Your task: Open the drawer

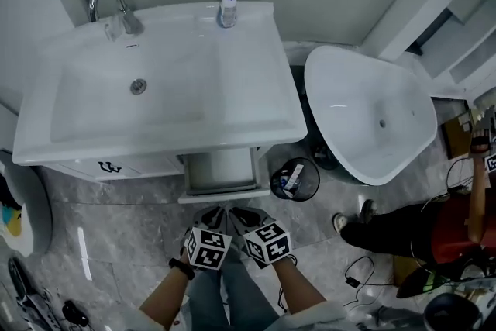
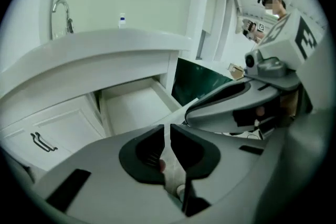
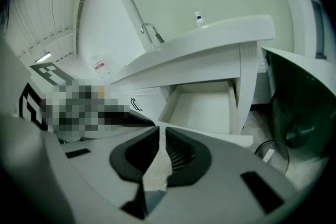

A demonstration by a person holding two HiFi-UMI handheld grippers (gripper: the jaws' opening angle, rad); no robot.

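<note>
Drawer (image 1: pixel 221 170): white, boxy, smooth-walled, bare inside. It stands pulled out beneath the right half of the glossy vanity sink (image 1: pixel 256 128), with its long axis running front to back. It lies straight ahead of both grippers, near but untouched.

Left gripper (image 1: pixel 209 221), right gripper (image 1: pixel 246 219): side by side, about equally near. Ribbed dark jaws all but closed, holding nothing.

Black waste bin (image 1: pixel 294 180): round, just right of the drawer.

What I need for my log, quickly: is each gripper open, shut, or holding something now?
Left gripper: shut, jaws all but touching, nothing between them.
Right gripper: shut, holding nothing.
</note>
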